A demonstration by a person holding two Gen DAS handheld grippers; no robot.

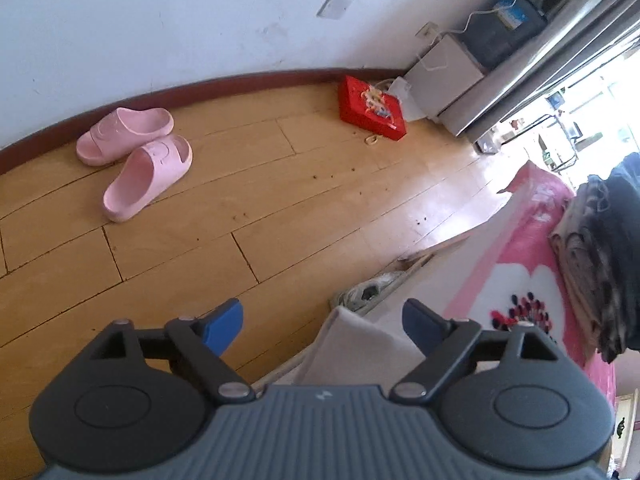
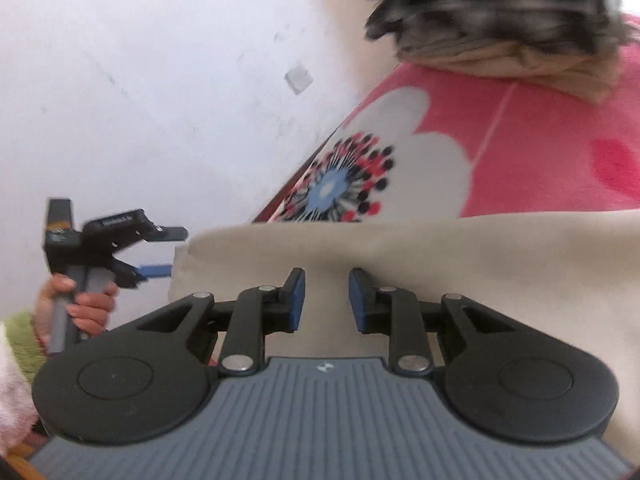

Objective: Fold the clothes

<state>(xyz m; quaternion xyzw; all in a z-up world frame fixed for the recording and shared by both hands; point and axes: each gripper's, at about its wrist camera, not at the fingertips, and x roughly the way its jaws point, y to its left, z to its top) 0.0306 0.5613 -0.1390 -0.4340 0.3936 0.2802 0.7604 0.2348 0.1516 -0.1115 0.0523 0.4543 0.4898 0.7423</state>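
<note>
Beige cloth [image 2: 440, 256] btwn both parted tongs [image 2: 326, 296], L tongs [image 1: 322, 326] at corner.

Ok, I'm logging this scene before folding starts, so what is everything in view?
beige garment: 1, beige, on the bed in front of both grippers
bedspread: 1, pink with white flower print, on the bed
clothes pile: 1, dark and tan, on the bedspread
slippers: 2, pink, on the wood floor by the wall
box: 1, red, on the floor near the corner
cabinet: 1, white, in the corner
left gripper: open, at the garment's edge
right gripper: open, over the garment
hand: 1, holding the left gripper's handle
</note>
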